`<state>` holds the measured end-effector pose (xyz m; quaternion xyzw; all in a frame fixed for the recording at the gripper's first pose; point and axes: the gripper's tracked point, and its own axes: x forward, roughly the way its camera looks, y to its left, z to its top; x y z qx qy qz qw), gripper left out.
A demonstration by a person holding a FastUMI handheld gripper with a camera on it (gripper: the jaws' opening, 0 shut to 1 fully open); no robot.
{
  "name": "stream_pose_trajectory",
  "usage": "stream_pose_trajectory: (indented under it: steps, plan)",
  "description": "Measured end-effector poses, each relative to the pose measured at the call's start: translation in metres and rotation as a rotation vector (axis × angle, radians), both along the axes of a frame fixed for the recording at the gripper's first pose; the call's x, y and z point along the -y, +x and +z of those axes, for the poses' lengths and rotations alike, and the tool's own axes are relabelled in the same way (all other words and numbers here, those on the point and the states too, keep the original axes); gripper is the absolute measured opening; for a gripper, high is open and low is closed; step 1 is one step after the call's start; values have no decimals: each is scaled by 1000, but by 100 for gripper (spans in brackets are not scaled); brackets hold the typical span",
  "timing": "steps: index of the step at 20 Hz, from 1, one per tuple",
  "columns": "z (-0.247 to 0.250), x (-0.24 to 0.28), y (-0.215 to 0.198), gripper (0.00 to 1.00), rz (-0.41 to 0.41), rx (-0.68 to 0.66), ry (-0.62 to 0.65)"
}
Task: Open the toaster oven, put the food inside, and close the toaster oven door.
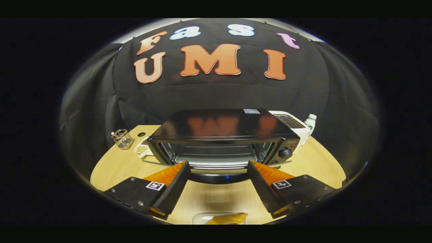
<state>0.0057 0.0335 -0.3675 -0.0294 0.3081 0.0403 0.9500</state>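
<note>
The tongs [218,165] are held wide apart and nothing is held between them. Just ahead of the tips, the toaster oven [222,138] is seen on the wooden desk [114,167]. Its door [219,175] is folded down flat toward the tongs, and the wire rack [216,157] inside can be seen. A round knob [285,153] is found on the oven's right side. The food [226,219], a yellow piece, is laid on a clear plate [199,218] close under the tongs, between the two fingers and nearer than their tips. The open door is placed between the food and the inside of the oven. To the left of the oven, a small wire basket [122,138] is set on the desk, and a little white dish [141,149] is tucked just beside the oven's left corner. A dark round hole [141,134] is seen in the desk behind that dish. Behind the oven on the right, a white toaster [293,123] is placed, and a white bottle with a green cap [311,122] is stood just beside it. The bare stretch of desk between the plate and the door is crossed by nothing.
</note>
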Motion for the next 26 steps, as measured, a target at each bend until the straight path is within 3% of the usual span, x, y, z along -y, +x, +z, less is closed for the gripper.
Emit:
stream_pose_trajectory:
  steps: [16,26]
  plan:
    - [-70,16,-88,99,2,-217,-57]
    - [-117,19,-108,99,3,-340,-72]
